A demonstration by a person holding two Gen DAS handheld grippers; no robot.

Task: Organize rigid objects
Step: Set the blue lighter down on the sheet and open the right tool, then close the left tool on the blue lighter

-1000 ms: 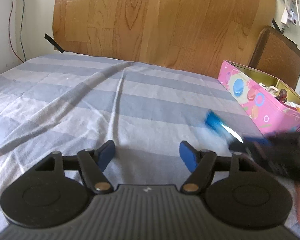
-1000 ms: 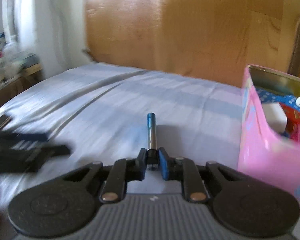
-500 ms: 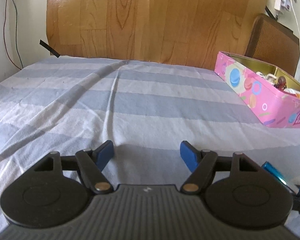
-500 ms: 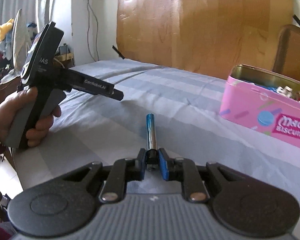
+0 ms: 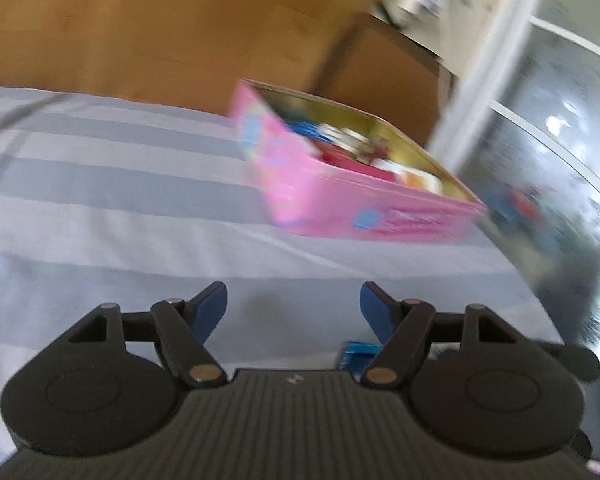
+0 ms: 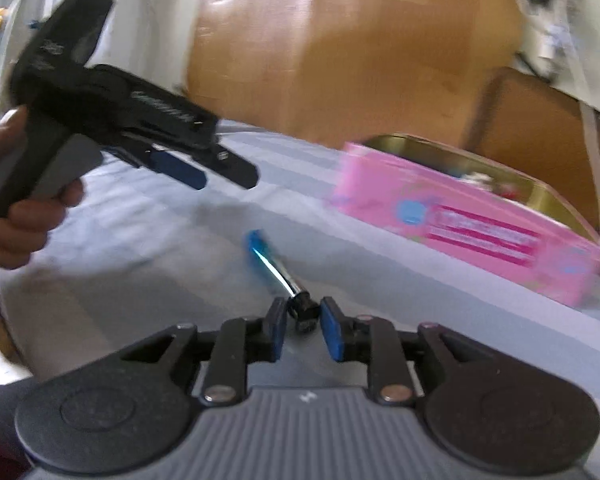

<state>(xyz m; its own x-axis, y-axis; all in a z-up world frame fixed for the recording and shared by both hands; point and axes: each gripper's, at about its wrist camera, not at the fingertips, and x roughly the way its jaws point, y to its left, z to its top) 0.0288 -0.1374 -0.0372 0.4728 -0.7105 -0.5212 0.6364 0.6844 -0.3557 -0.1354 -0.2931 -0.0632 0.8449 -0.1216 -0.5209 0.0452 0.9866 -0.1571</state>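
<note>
Right hand-held gripper (image 6: 305, 320): its jaws have just been opening and now stand narrowly apart, with a sliver of space on each side of the pen's black end, so the pads appear to have let go.
Pen (image 6: 274, 266): blue and silver, its black end lies between the right jaws while the shaft slants ahead and to the left of them. The blue tip is the far end.
Why the pen slants: a firmly pinched pen would likely line up with the fingers, so the skew suggests it is loose. Whether it rests on the striped sheet (image 6: 160, 280) is too blurred to tell.
Left hand-held gripper (image 5: 292, 300): jaws wide and empty, carried by a hand (image 6: 20, 208) ahead and to the left of the right one, above the sheet.
Why the left is held so: probably kept open and out of the way, ready for the next thing.
Pen from the left view: a blue piece shows just under the left hand-held gripper's right finger, low and close to its body.
Pink tin (image 6: 480, 220): open, ahead and to the right of both hand-held grippers, well apart from the pen. Small things already fill it.
Judgement: the tin looks like the collecting place, yet the pen is being released short of it. The purpose is unclear.
</note>
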